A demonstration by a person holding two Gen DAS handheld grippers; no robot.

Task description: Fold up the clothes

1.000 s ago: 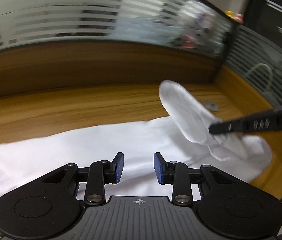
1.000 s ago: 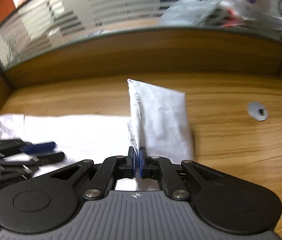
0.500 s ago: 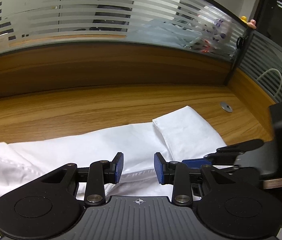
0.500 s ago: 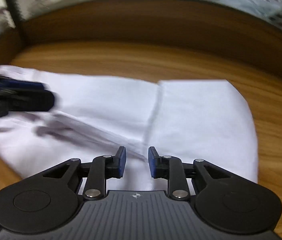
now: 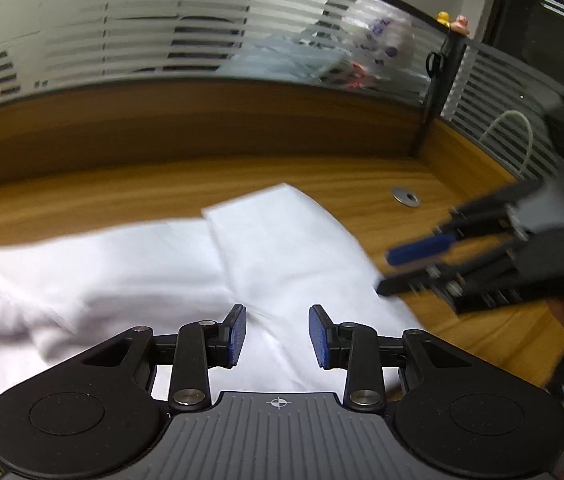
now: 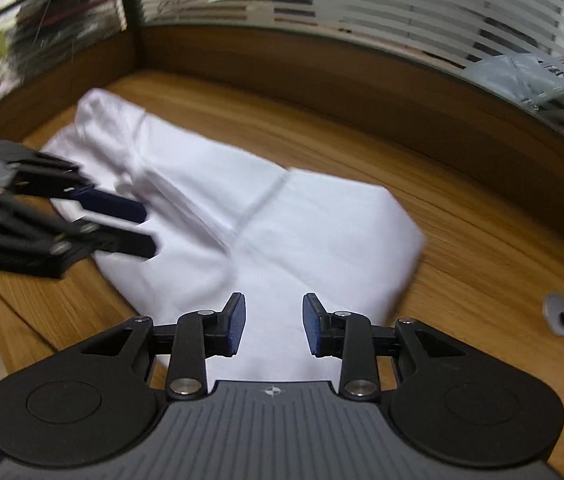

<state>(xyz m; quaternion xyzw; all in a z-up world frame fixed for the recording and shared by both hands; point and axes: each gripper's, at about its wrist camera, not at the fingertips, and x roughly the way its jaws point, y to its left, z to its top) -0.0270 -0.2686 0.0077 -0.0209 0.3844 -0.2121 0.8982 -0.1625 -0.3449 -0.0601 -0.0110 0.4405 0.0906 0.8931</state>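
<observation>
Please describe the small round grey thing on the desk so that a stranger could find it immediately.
Start at the wooden desk, then the white garment lying on it. On bare wood beside its folded end sits a small grey disc with a dark hole, the only round thing there.

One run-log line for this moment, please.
white shirt: flat on desk, one end folded over | left gripper: open, empty | right gripper: opening, empty

The right claw (image 6: 273, 324) is hovering over the near edge of a white garment (image 6: 282, 232), its jaws opening with only bare cloth showing in the gap between the blue pads (image 6: 235, 326). The garment is lying flat on the wooden counter (image 6: 482, 264), stretching away ahead and to the left of the claw. The left claw (image 6: 147, 228) is reaching in from the left with its jaws apart, and a grey round cap (image 6: 558, 315) is sitting in the counter to the right.
</observation>
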